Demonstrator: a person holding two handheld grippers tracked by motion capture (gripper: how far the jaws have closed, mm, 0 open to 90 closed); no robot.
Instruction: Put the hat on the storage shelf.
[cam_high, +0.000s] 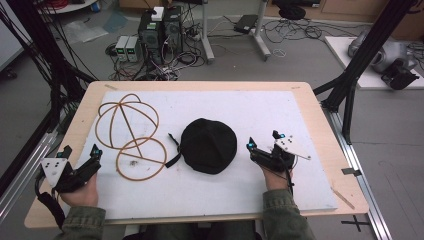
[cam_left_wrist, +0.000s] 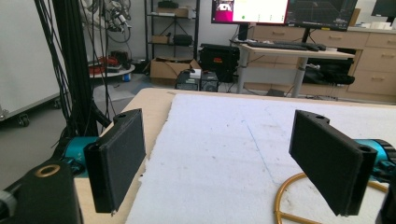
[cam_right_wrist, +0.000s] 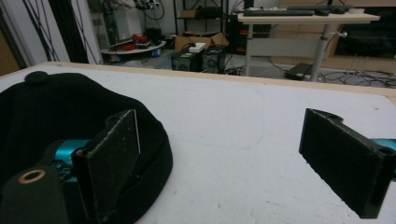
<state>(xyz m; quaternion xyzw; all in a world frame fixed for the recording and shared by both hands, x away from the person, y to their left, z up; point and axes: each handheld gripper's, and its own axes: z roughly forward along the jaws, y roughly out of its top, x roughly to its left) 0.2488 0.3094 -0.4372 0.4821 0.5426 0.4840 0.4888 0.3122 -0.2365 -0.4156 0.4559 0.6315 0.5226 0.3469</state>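
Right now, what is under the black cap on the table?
The black cap lies on the white board, its strap sticking out toward the wire frame. Whatever is beneath its dome is covered.

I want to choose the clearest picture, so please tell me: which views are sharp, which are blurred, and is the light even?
High view: even, soft light, faint shadows, black hat lacks detail, wire frame sharp. Left gripper view: near jaws slightly soft, white board clear, bright monitor overexposed. Right gripper view: hat dark, close jaws blurred.
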